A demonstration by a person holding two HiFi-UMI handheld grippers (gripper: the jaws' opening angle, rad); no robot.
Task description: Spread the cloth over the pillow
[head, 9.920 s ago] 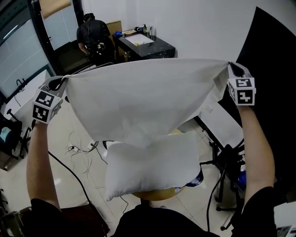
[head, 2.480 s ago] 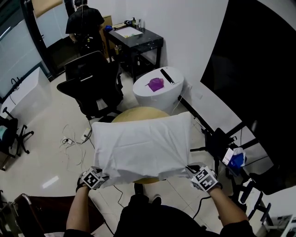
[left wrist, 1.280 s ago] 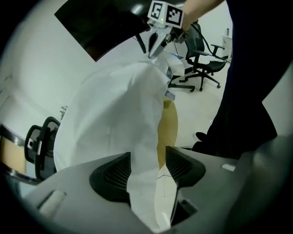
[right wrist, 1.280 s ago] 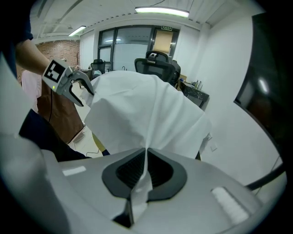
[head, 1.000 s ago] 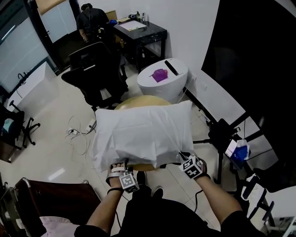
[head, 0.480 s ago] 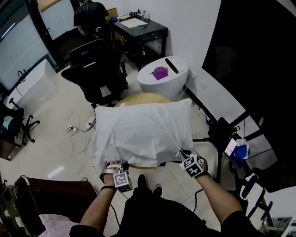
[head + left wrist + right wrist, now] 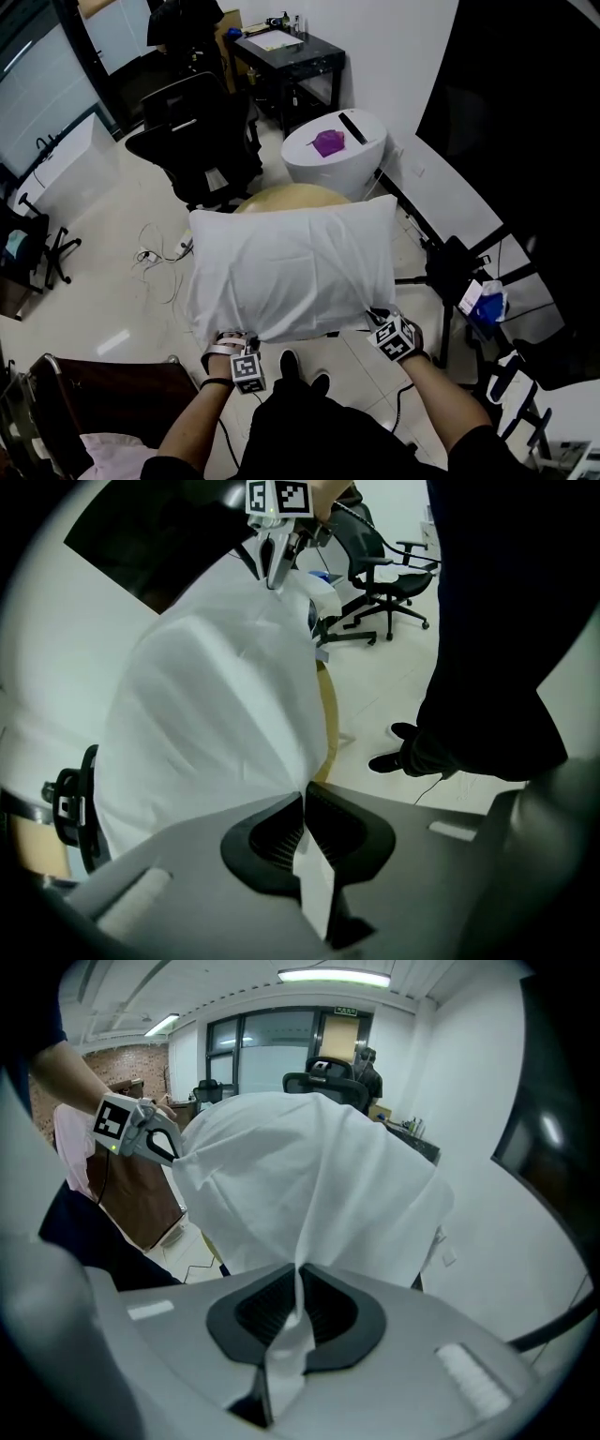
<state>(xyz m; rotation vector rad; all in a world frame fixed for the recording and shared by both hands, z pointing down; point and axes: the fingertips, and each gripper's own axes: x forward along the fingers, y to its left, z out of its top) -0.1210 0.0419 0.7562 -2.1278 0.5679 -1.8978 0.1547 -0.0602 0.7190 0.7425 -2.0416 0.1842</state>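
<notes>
The white fabric cloth lies draped over the plump pillow, hiding it, on a round tan table. The left claw is clamped on its near edge. The right claw has just been opening slightly, cloth still pinched between its jaws.

Left gripper and right gripper: light grey moulded plastic shells, black ribbed pads. White cube with black square markers on each (white border round every marker). Person wears black short sleeves, black trousers, black shoes, dark wristband.
</notes>
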